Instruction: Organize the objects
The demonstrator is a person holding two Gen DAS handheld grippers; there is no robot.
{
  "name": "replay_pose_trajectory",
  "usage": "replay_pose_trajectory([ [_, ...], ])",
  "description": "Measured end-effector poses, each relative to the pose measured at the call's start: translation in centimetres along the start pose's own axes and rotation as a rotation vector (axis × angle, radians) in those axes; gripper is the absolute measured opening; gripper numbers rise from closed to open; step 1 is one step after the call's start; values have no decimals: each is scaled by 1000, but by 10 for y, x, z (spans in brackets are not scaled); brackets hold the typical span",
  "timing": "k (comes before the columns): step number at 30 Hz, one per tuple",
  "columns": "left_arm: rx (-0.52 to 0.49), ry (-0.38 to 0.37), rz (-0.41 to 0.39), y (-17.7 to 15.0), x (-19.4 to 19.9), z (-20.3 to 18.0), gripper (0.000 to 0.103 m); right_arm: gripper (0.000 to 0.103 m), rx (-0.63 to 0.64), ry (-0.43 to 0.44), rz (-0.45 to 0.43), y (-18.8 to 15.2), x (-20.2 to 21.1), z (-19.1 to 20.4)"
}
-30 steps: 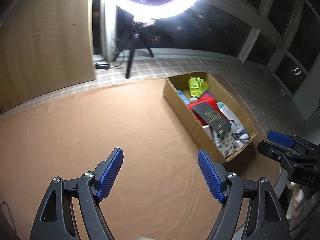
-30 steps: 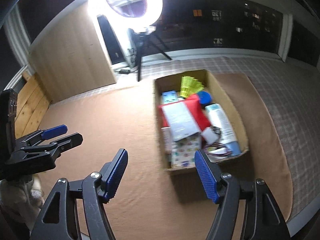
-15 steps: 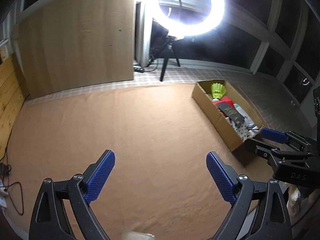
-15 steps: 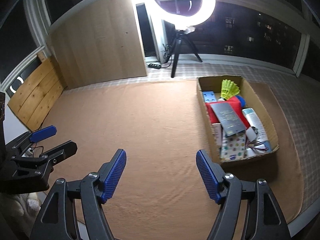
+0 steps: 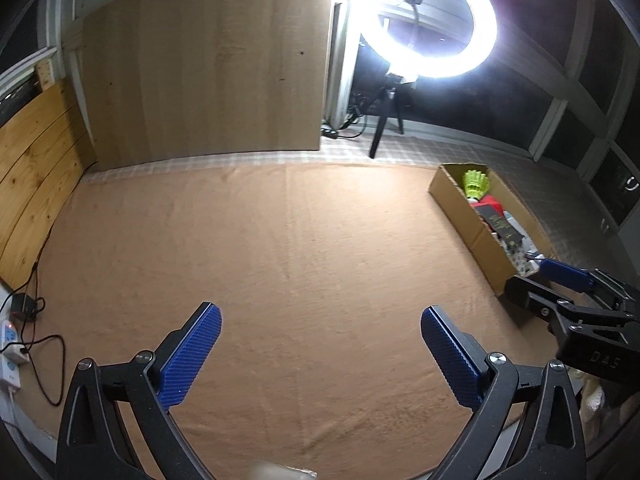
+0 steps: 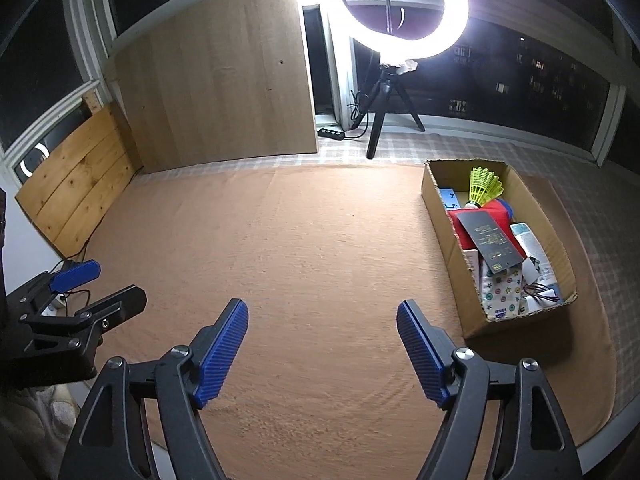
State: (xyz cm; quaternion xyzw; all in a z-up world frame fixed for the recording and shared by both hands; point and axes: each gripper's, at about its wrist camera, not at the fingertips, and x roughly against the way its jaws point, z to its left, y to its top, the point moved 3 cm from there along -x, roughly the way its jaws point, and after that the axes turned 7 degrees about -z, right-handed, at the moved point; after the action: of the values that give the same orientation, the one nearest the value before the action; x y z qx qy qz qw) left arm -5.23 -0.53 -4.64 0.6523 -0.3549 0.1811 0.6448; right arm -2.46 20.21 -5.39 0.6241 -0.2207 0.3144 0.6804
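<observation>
Right wrist view: right gripper point(image 6: 322, 346) and left gripper point(image 5: 320, 354) both spread wide, holding nothing, above the brown mat point(image 6: 312, 240); a filled cardboard box point(image 6: 448, 240) sits near its right edge.

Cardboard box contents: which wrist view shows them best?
Right wrist: it looks down into the cardboard box, showing the shuttlecock and black card. Left wrist sees the cardboard box obliquely, its near end hidden behind the right hand-held gripper.

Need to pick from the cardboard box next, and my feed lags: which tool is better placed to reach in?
Right, probably. The right tool is open and empty, with the cardboard box just ahead to its right. The left tool, also open, sits farther away, with the right tool between it and the box.
</observation>
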Motion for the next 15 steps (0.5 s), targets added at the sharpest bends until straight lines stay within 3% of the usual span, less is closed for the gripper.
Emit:
replay_pose_trajectory([
  [15,-2,36,14,-8,-6,35,102,75,3,-3,5,-10,-13,27],
])
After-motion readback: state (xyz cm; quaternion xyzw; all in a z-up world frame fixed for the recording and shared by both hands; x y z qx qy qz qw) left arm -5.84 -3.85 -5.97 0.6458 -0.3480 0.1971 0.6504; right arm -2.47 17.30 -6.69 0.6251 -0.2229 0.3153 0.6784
